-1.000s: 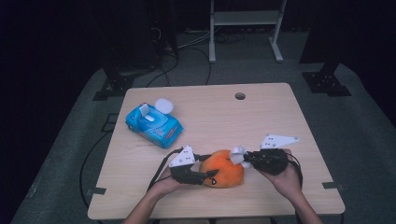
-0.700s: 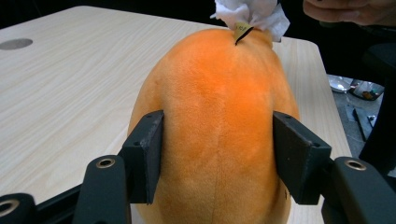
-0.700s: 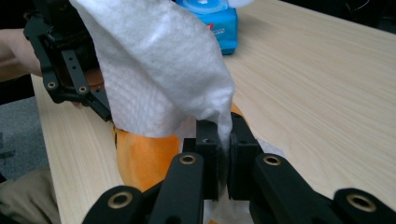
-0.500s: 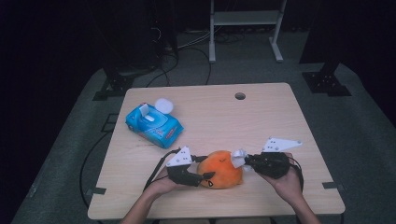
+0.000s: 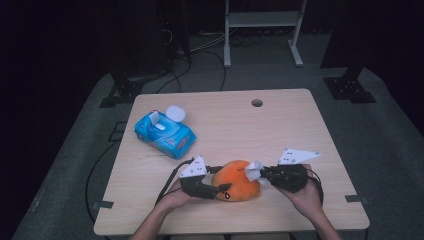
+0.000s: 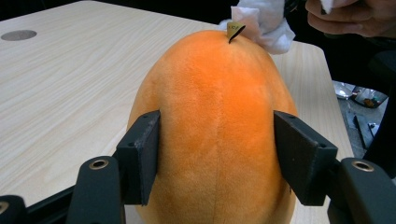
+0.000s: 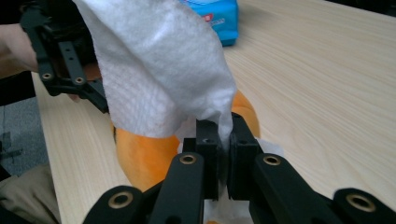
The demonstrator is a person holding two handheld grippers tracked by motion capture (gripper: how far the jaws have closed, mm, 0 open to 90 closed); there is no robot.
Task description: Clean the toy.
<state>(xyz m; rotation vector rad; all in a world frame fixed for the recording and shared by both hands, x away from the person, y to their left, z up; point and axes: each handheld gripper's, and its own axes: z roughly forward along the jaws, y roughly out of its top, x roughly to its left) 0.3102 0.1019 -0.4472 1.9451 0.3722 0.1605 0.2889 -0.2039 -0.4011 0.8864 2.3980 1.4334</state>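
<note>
Orange plush toy (image 6: 219, 135) braced between jaws of left gripper (image 5: 218, 188) so it stays put for wiping; pads seen pressed on both flanks, jaws having just been opening slightly. White wipe (image 7: 159, 70) clamped in right gripper (image 7: 223, 140), jaws together on it, draped over toy's far end. Both hands low at near table (image 5: 310, 130) edge, grippers pointed inward. Blue wipe pack (image 5: 165, 133) well apart.

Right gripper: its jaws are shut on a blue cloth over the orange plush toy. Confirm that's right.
Wrong colour. The right gripper is shut on a white wipe, not a blue cloth, as the right gripper view shows; it is over the orange plush toy.
</note>
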